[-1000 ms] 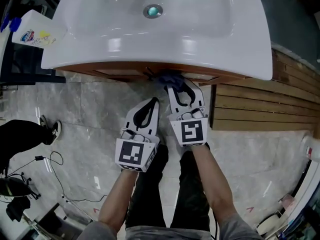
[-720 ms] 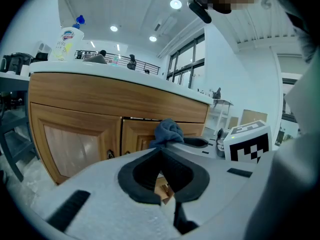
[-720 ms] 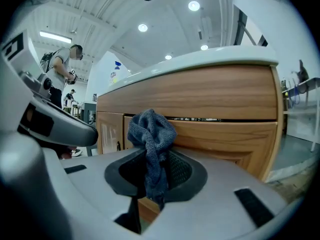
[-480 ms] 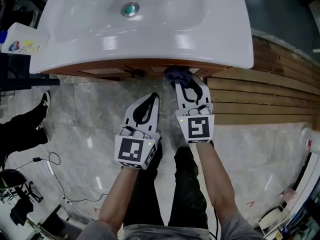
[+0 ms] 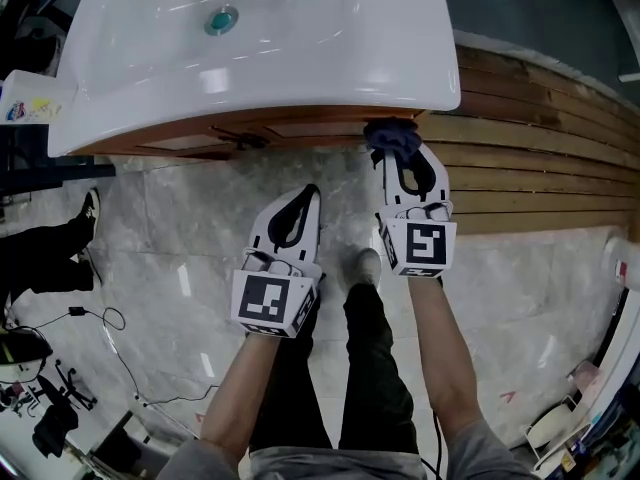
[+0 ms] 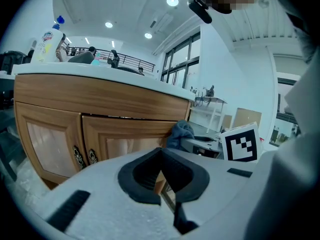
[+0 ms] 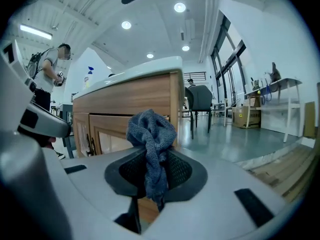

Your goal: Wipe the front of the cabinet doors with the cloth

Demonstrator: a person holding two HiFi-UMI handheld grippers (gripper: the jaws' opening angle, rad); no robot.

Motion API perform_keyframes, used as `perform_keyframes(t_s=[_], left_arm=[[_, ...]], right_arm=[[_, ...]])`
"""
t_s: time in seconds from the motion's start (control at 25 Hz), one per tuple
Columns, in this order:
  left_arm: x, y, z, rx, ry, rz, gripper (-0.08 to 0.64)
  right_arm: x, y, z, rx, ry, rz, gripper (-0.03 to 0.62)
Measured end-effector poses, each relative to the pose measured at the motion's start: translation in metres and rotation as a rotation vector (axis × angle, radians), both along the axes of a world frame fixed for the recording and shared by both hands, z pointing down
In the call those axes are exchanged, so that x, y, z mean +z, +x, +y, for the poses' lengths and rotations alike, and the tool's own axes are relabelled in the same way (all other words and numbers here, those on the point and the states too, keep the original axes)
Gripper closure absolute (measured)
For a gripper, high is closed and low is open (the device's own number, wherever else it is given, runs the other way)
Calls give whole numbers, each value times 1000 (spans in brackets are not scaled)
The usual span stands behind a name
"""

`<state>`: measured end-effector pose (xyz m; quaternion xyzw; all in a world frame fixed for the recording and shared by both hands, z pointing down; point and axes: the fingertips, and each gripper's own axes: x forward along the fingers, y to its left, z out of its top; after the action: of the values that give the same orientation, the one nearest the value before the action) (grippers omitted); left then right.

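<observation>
A dark blue cloth (image 5: 392,135) is bunched against the right end of the wooden cabinet front (image 5: 300,128) under the white sink (image 5: 300,58). My right gripper (image 5: 400,158) is shut on the cloth (image 7: 150,134), which hangs down between its jaws (image 7: 155,156) in front of the right door (image 7: 107,134). My left gripper (image 5: 309,198) hangs lower and to the left, apart from the cabinet, shut with nothing in it (image 6: 161,153). The left gripper view shows both panelled doors (image 6: 120,136), the cloth (image 6: 180,133) and the right gripper's marker cube (image 6: 241,143).
Dark handles (image 6: 84,156) sit where the two doors meet. A detergent bottle (image 5: 30,103) stands on the counter's left end. A slatted wooden platform (image 5: 540,168) lies right of the cabinet. Another person's leg (image 5: 50,258) and cables (image 5: 90,318) are on the marble floor at left.
My right gripper has slid the cloth rightwards along the cabinet front, from near the middle handles to the right end. The left gripper has stayed shut and low.
</observation>
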<state>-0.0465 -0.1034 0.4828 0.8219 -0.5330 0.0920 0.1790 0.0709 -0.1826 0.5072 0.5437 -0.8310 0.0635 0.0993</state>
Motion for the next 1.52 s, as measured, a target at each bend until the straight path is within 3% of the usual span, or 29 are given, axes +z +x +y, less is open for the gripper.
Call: perform_keyframes(t_s=[0.16,0.44,0.72,0.96,1.24,1.52], left_arm=[[-3,9,6,-7,-4,-3,554],[-7,1,14,-50,-4,-18,554],[-13,-23,29,-95,-10,-28,554],[-10,-53,37,-94,-10,-8,553],[-8,-101,50,-63,-7,-13,554],[-3,-134,50,-72,-10,-4,554]], right_arm=[[1,12,0,0,-8,5,515],[-4,-3,19,-73,3,-10,515],[-10,-48,55,-169,-8,-33,515],[-7,-102,81,-254,-21,10,515],[-6,-147,85,-217,-11,10,515],[-3,-181,86,-242,-13,43,515]])
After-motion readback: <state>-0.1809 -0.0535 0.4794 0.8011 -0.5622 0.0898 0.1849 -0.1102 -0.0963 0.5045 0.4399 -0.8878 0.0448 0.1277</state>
